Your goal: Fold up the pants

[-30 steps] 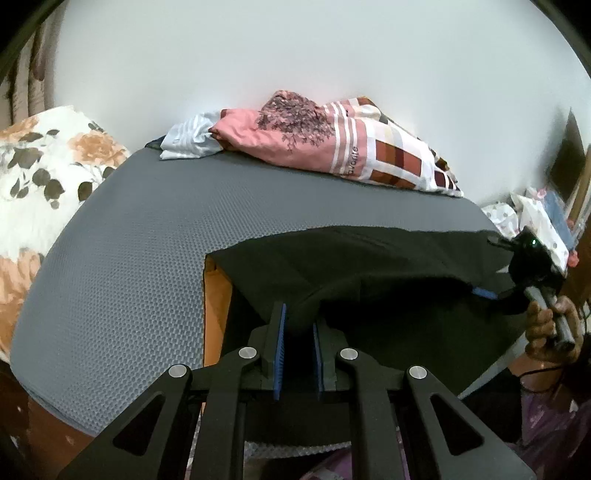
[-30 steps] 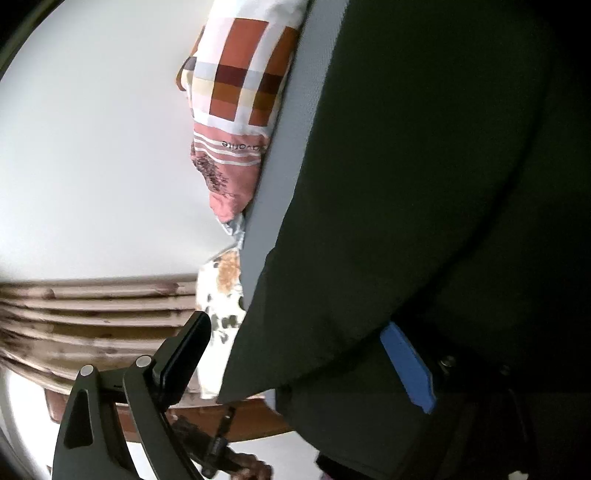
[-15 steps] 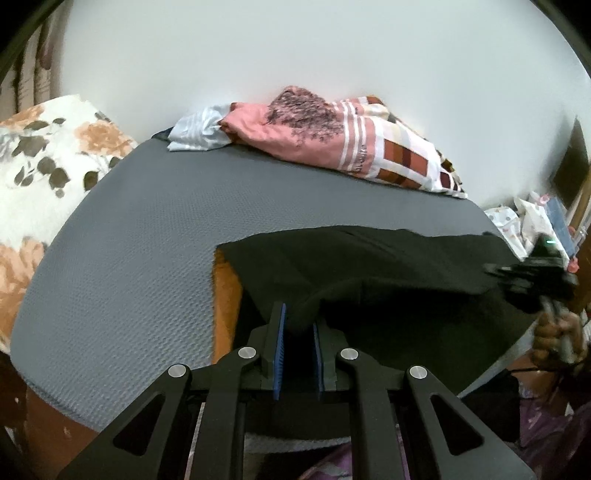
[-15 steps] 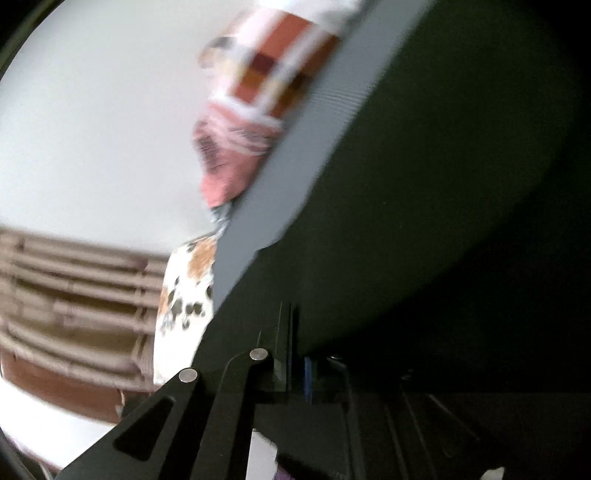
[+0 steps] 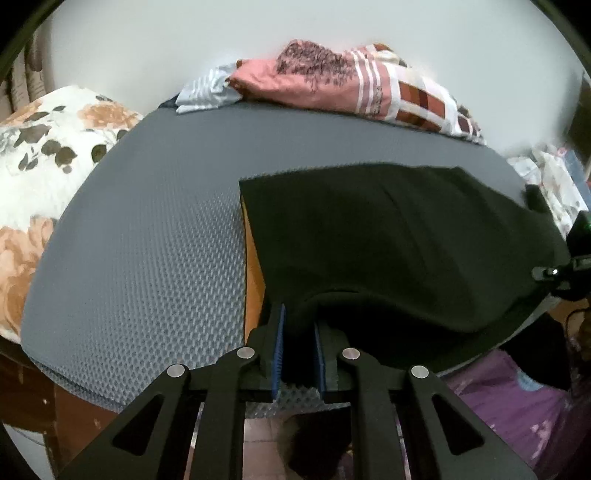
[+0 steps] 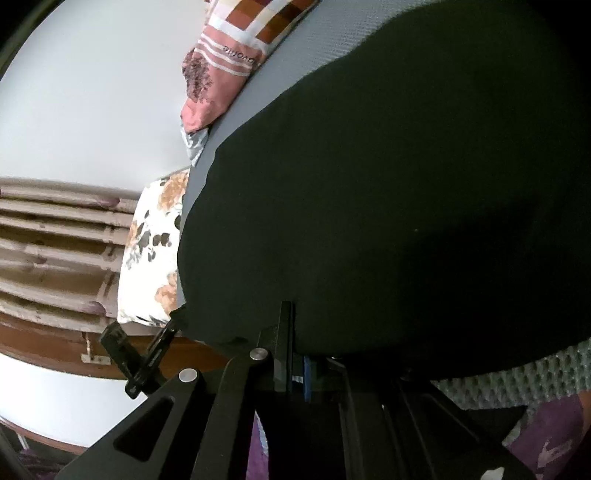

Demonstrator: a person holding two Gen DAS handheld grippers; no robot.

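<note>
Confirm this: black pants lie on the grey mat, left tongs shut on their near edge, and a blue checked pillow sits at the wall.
Not blue. The left wrist view shows the pillow pink, with brown and white checks. The pants, mat and left tongs are as stated.

You are working in a bedroom at home. The bed [image 5: 155, 236] before you is covered with a grey, dimpled mattress pad, and its brown wooden frame [image 5: 70, 410] shows at 7 o'clock. A floral pillow [image 5: 40, 177] lies at 9 o'clock. At 12 o'clock a folded pink and checked blanket [image 5: 362, 88] sits against a plain white wall [image 5: 184, 33], touching a pale striped cloth [image 5: 207, 88]. From your right wrist view, striped curtains [image 6: 55, 240] hang at 9 o'clock. Cluttered household items at 3 o'clock are too blurred to name.
</note>
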